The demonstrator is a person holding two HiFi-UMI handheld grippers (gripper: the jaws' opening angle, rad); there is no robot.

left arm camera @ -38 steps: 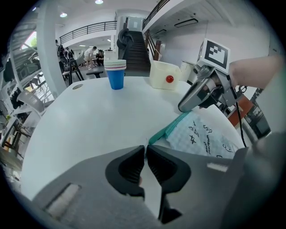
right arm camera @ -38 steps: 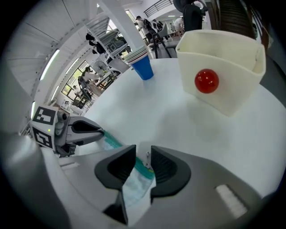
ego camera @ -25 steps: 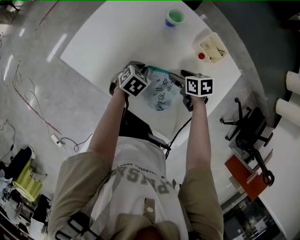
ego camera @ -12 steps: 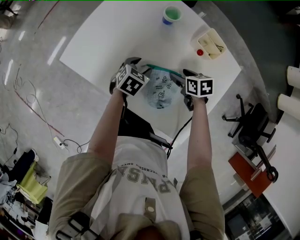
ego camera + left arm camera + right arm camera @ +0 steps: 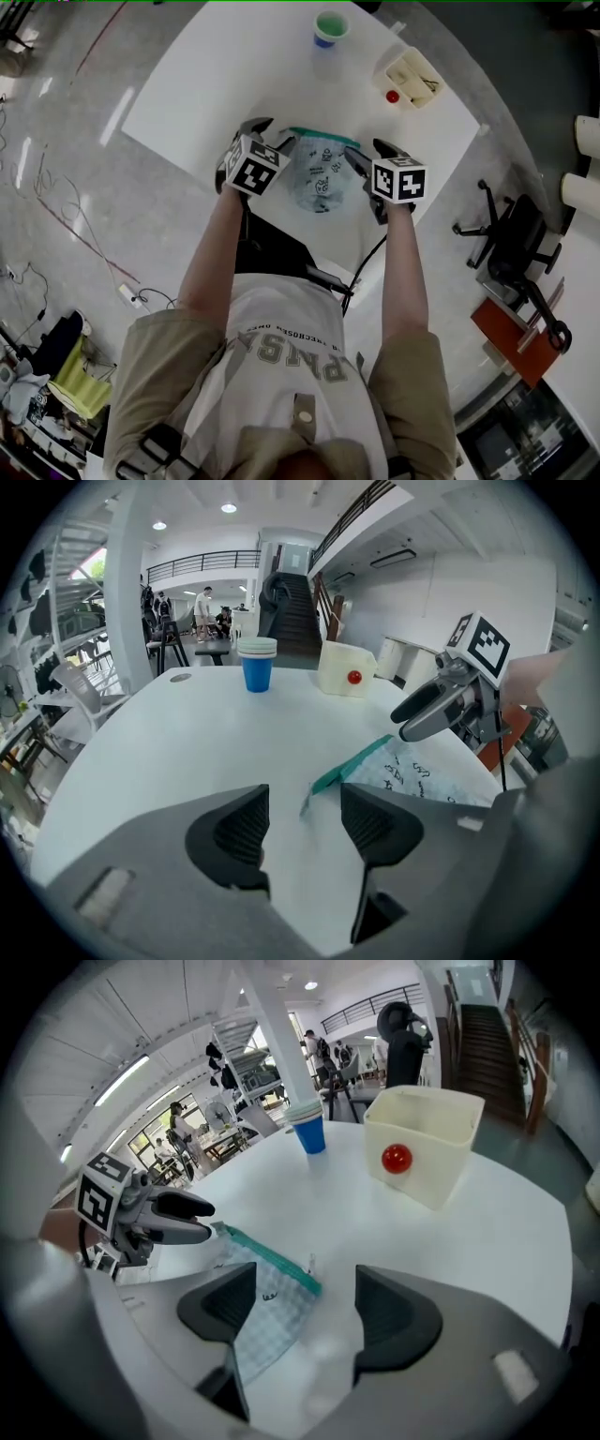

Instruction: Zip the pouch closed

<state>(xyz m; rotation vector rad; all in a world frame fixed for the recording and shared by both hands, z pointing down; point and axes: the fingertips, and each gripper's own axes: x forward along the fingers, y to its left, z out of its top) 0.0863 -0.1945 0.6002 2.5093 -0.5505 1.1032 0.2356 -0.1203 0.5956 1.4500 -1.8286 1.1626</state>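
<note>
The pouch [image 5: 321, 176] is clear plastic with dark prints and a teal zip strip [image 5: 323, 137] along its far edge. It lies flat on the white table [image 5: 234, 66]. My left gripper [image 5: 270, 134] stands open at the pouch's left end. In the left gripper view the zip's end [image 5: 349, 767] lies just ahead of the left gripper [image 5: 305, 808], with no pad on it. At the right end my right gripper [image 5: 368, 155] is open too. In the right gripper view the zip's corner [image 5: 302, 1277] sits just ahead of the right gripper [image 5: 305, 1297], untouched.
A blue cup [image 5: 330, 28] under a stack of white cups stands at the table's far side. Right of it is a cream box [image 5: 412, 77] with a red ball [image 5: 392, 97] on its front. The near table edge runs just behind both grippers. An office chair [image 5: 511, 248] stands on the floor at the right.
The left gripper's jaws have spread apart and no longer pinch the pouch's left end. The right gripper has drawn slightly back from the pouch. The pouch lies free.
</note>
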